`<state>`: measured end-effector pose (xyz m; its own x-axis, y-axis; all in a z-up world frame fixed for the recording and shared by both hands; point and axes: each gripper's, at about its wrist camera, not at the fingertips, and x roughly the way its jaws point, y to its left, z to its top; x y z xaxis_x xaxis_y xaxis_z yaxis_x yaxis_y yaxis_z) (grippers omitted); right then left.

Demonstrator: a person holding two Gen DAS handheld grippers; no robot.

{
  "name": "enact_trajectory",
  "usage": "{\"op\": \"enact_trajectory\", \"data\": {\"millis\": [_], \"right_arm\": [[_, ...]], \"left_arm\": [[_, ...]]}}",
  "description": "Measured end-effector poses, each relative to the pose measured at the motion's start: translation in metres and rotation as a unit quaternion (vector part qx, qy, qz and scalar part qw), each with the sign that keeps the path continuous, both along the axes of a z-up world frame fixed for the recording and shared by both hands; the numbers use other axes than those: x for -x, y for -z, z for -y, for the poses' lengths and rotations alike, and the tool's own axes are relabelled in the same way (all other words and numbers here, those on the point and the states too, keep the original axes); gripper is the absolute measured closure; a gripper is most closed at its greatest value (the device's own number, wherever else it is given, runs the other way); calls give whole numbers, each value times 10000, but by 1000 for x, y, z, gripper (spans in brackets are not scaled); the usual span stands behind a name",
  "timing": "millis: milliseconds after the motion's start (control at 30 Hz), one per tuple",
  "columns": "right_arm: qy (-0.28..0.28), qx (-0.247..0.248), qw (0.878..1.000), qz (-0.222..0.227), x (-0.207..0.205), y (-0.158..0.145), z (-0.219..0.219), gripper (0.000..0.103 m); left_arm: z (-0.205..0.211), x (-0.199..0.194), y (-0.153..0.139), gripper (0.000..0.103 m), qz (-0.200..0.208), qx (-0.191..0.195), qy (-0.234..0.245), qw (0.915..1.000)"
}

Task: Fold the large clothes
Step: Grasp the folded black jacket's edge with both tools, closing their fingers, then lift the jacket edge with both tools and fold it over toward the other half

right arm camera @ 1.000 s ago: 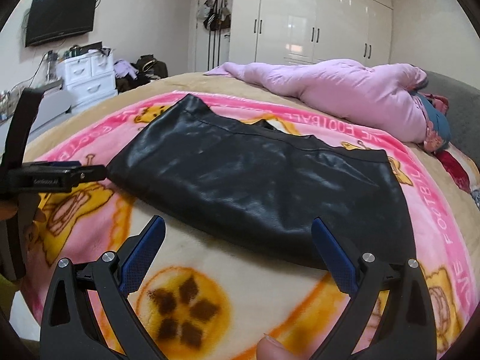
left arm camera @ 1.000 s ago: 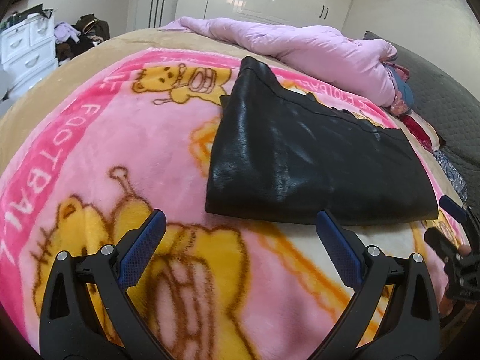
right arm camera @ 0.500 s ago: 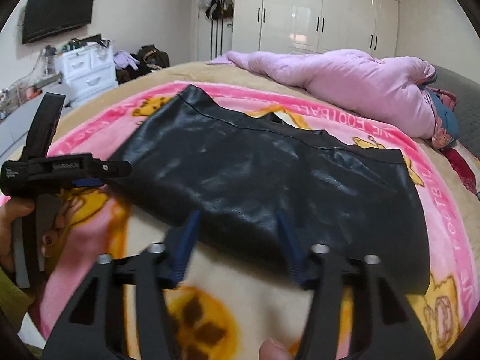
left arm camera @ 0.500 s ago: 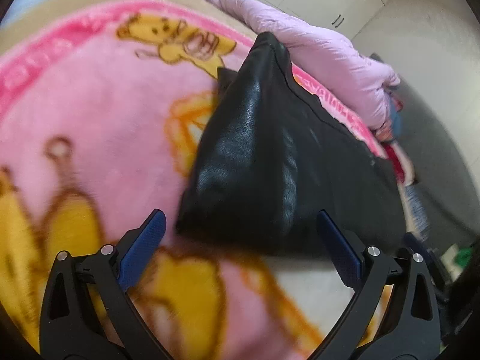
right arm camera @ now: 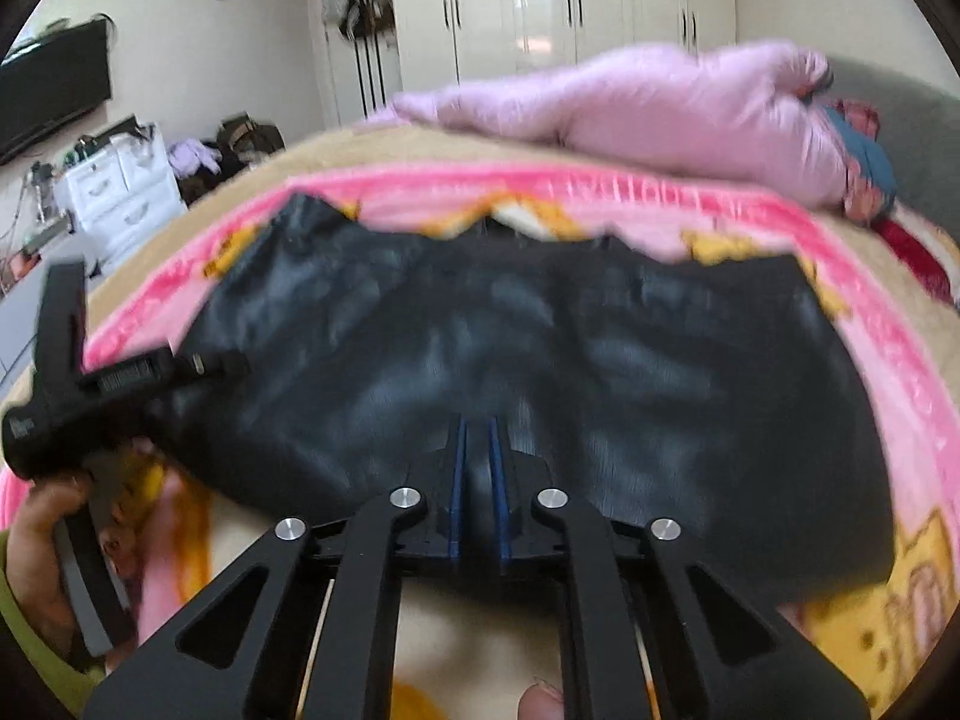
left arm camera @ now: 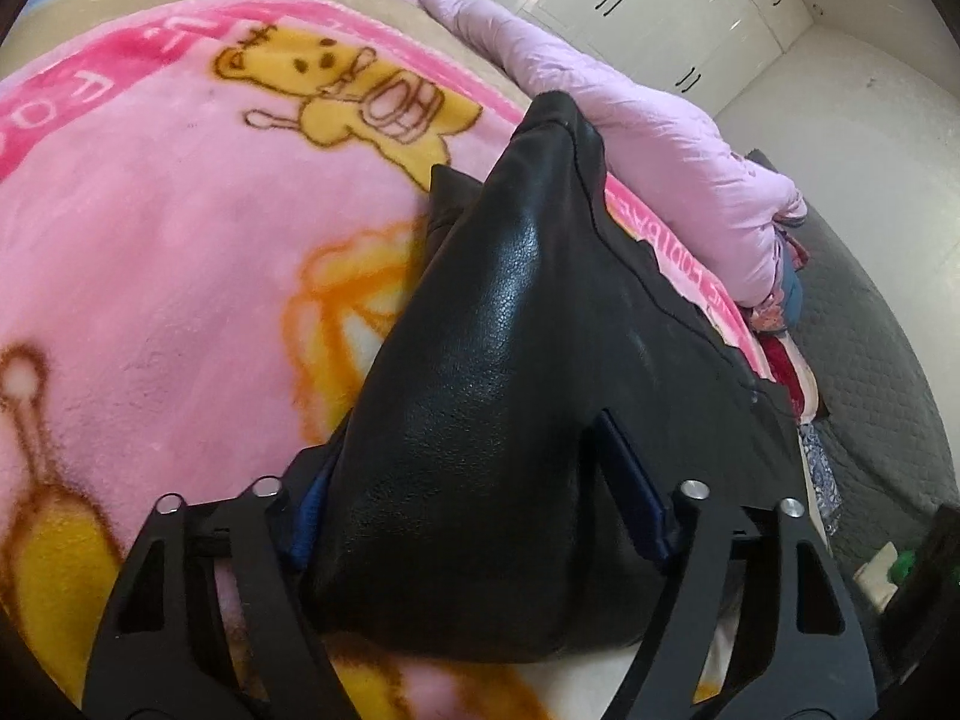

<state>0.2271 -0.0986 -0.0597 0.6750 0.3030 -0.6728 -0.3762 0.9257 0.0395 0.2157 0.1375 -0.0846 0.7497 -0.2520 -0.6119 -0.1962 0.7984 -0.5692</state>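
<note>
A second ago both hand-held grippers hovered wide apart just short of the black leather garment [left arm camera: 510,360], which lies spread flat on the pink cartoon blanket [left arm camera: 150,240] covering the bed, its near hem along the bed's near edge. Now both have come in over that hem. The right hand-held gripper [right arm camera: 477,480] has snapped together and is clamped on a pinch of the hem near its middle. The left hand-held gripper [left arm camera: 480,516] is closing with the garment's left corner bunched between its fingers; whether the blue pads press on it yet is hard to tell, though the leather already humps up between them. This looks like the start of a fold: with both grips on the near hem, it can probably be lifted and carried toward the far edge of the bed.

The left wrist view shows the left corner up close and the raised ridge of leather running away toward the pink quilt [left arm camera: 630,138]. The right wrist view, though blurred, shows the garment's whole width, the person's left hand [right arm camera: 48,546] on the other tool, and a white dresser [right arm camera: 114,192] beyond the bed.
</note>
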Motion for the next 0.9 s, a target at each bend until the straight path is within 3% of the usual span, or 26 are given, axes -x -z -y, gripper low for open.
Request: {"op": "enact_trajectory", "data": {"millis": [167,300,533,633,767,800,900], "right_arm": [[77,283,9993,-250,-5,21,-7,97],[163,107,9984,-538,-15,34,-1,97],[62,-525,9951,-841,-22,20,16,97],[133,-1018,9943,-294,-30,-17,25,97],[283,-825,9962,-5,-65,-39,15,97],[343,-782,9963,-44,-75,-38,11,97],[599,-740,9929,-706,-119,-18,0,97]], "left_arm": [[-5,11,-9,63,333,200,-1,9992],[7,17,-31,72,650,-42,183,9977],[29,21,-62,74,1122,-381,386,9922],[25,20,-59,75,1143,-268,395,9923],[23,18,-59,75,1174,-230,403,9920],[23,18,-60,75,1184,-230,413,9918],[26,18,-63,75,1212,-296,463,9911]]}}
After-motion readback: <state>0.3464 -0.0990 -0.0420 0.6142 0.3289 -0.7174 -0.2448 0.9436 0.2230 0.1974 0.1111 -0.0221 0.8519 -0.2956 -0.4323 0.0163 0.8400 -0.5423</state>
